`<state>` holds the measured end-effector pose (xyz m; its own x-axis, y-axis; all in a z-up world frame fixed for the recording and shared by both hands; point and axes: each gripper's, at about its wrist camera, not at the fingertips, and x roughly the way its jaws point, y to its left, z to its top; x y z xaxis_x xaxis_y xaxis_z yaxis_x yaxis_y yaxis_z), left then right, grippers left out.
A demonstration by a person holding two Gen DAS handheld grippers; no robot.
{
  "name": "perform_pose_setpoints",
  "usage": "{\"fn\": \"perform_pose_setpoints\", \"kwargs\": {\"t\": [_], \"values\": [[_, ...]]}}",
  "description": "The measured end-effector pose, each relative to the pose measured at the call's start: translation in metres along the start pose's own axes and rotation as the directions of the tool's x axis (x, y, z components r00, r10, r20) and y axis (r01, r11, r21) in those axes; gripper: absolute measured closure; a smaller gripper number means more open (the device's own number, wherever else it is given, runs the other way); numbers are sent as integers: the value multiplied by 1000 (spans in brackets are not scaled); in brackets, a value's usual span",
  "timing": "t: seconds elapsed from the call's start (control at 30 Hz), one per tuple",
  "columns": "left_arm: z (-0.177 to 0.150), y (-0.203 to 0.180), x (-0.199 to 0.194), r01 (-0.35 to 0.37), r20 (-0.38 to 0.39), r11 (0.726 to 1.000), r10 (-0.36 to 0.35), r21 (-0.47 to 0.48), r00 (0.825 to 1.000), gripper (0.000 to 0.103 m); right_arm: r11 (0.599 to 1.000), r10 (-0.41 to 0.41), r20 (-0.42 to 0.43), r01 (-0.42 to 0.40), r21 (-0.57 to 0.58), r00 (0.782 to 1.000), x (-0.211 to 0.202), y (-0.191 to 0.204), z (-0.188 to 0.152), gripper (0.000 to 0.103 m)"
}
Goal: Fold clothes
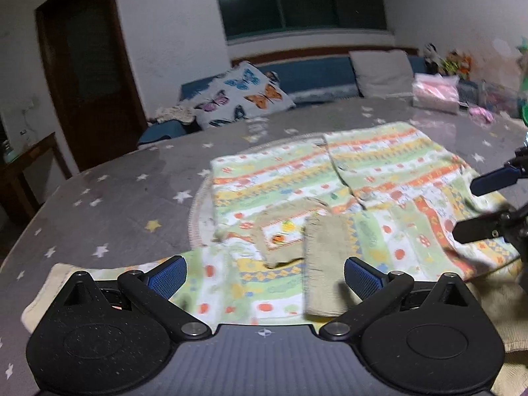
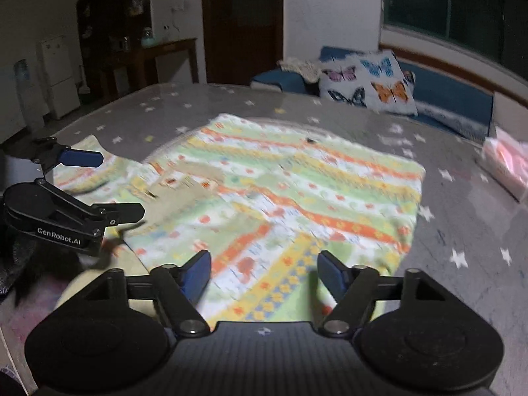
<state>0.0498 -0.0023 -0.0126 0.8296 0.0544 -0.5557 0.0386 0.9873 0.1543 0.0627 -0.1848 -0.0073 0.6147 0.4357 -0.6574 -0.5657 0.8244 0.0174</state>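
A patterned garment (image 1: 330,191) in green, orange, yellow and white stripes with tan trim lies spread on the grey star-print table (image 1: 115,198). It also shows in the right wrist view (image 2: 290,198). My left gripper (image 1: 264,277) is open, low over the garment's near edge, with nothing between its blue pads. My right gripper (image 2: 264,274) is open over the garment's near right part, also empty. Each gripper shows in the other's view: the right one at the right edge (image 1: 478,208), the left one at the left edge (image 2: 112,184).
A butterfly-print pillow (image 1: 244,99) and a grey cushion (image 1: 382,72) sit on a blue sofa behind the table. A pink package (image 1: 435,92) and small colourful items lie at the table's far right. A dark door (image 1: 82,76) and wooden side table stand at left.
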Motion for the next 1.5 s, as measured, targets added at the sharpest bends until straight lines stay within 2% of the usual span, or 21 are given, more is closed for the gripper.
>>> {"fn": "perform_pose_setpoints", "kwargs": {"t": [0.17,0.37,0.47,0.6,0.7,0.77,0.93,1.1,1.27,1.4,1.5], "values": [[-6,32,-17,-16,43,996,19,-87,999,0,999,31,-30,-31,-14,999,13,15,-2,21],[-16,77,-27,-113,28,977,120,-180,992,0,999,32,-42,-32,-1,999,16,17,-4,20],[-22,101,-28,-195,7,956,202,-221,979,0,1000,29,-45,-29,0,999,16,17,-4,21],[-29,135,-26,-298,-28,909,303,-290,952,0,1000,27,-46,-27,-1,999,15,17,-5,20],[-35,157,-25,-347,-62,877,347,-334,936,0,1000,27,-47,-27,-1,999,16,17,-5,20],[-37,166,-22,-369,-86,865,362,-341,928,0,1000,27,-47,-27,0,999,16,18,-5,20],[-44,182,-13,-382,-129,839,361,-386,923,0,1000,28,-48,-27,4,998,17,17,-4,20],[-49,194,-7,-348,-146,830,317,-436,937,0,1000,29,-50,-29,8,998,17,17,-5,20],[-51,204,-7,-316,-155,809,276,-496,949,2,999,29,-48,-28,14,998,17,16,-5,19],[-52,206,-11,-307,-145,804,272,-510,951,13,999,30,-47,-29,18,998,17,16,-5,19],[-52,207,-12,-309,-142,803,275,-509,951,25,999,29,-46,-29,19,999,17,16,-6,19]]}}
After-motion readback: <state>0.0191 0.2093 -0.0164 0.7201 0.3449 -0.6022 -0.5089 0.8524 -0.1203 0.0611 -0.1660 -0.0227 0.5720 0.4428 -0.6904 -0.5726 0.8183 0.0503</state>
